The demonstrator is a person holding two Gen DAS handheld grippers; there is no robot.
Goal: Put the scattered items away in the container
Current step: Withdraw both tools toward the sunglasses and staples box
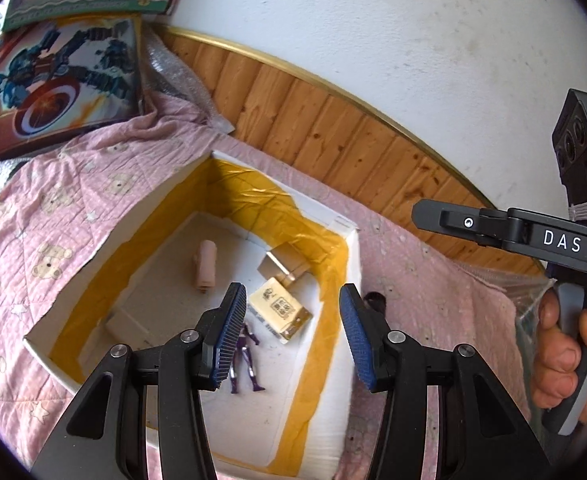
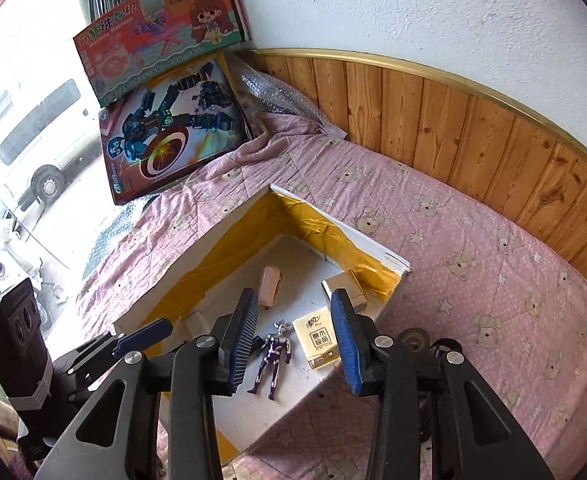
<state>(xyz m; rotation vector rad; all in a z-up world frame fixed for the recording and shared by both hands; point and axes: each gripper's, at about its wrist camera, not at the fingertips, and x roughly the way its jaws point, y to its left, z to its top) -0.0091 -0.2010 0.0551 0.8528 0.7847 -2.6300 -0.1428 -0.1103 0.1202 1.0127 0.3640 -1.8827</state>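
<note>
A white foam box (image 1: 353,248) (image 2: 365,246) lined with yellow tape sits on a pink bedspread. On its floor lie a purple action figure (image 1: 247,356) (image 2: 273,356), a yellow tissue pack (image 1: 279,312) (image 2: 319,340), a small gold carton (image 1: 283,264) (image 2: 345,284) and a pink roll (image 1: 205,264) (image 2: 269,284). A dark round item (image 1: 375,300) (image 2: 413,338) rests on the bedspread just outside the box's right wall. My left gripper (image 1: 291,292) hovers above the box, open and empty. My right gripper (image 2: 293,294) also hangs over the box, open with nothing between its pads.
Two large toy cartons (image 2: 173,132) (image 2: 161,36) lean in the far left corner beside bubble wrap (image 2: 277,96). Wooden panelling (image 2: 453,120) runs along the wall behind the bed. A person's hand (image 1: 565,344) grips the right tool's handle.
</note>
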